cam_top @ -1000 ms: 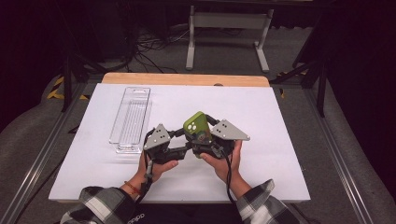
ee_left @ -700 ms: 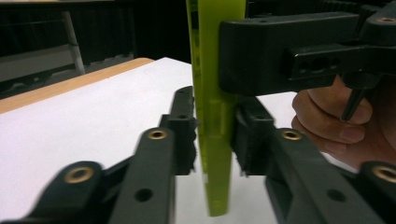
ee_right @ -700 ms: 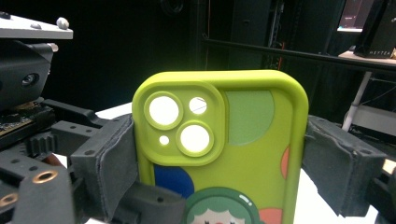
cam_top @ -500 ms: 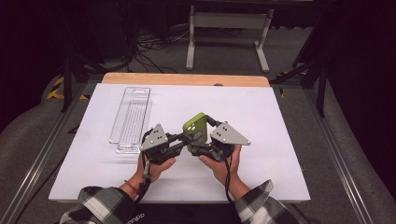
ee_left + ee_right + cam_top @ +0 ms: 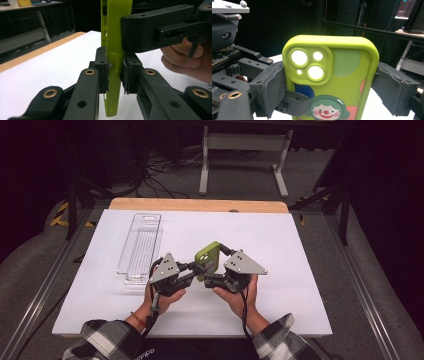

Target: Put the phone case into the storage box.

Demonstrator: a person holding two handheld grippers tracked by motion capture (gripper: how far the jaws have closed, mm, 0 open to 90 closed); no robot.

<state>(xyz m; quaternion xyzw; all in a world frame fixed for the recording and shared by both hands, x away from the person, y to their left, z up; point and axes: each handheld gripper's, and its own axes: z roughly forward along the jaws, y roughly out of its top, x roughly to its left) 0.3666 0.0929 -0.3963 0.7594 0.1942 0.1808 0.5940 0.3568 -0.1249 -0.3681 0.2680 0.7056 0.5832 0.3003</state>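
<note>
Together, the two hand-held grippers hold a lime-green soft phone case with a clown cartoon printed on its back [image 5: 209, 258] up off the white table sheet [image 5: 300, 250], near the middle of its front half; in the high view the case stands tilted between the left gripper [image 5: 192, 268] and the right gripper [image 5: 216, 270], which meet beneath it. From the left gripper view, the left gripper [image 5: 115, 72] is clamped across the thin thickness of the case [image 5: 116, 37], its padded fingertips [image 5: 130, 72] pressing flat against both faces; its jaws have just been closing, with the case between them, and they now grip it firmly; the case stands upright and edge-on there, its lower end hanging below the pads. Beyond it the black jaw of the other gripper crosses from the right, with the person's right hand [image 5: 187, 60] behind. In the right gripper view, the right gripper [image 5: 329, 87] grasps the case [image 5: 342, 75] across its width, grey-padded fingers [image 5: 274, 85] bearing on each long side; the camera cut-out sits at the upper left and the clown face low in the middle. Well to the left on the sheet lies a long clear plastic tray [image 5: 141, 245], apart from both grippers; a pale wooden board edge [image 5: 200, 205] runs along the far side of the sheet.
</note>
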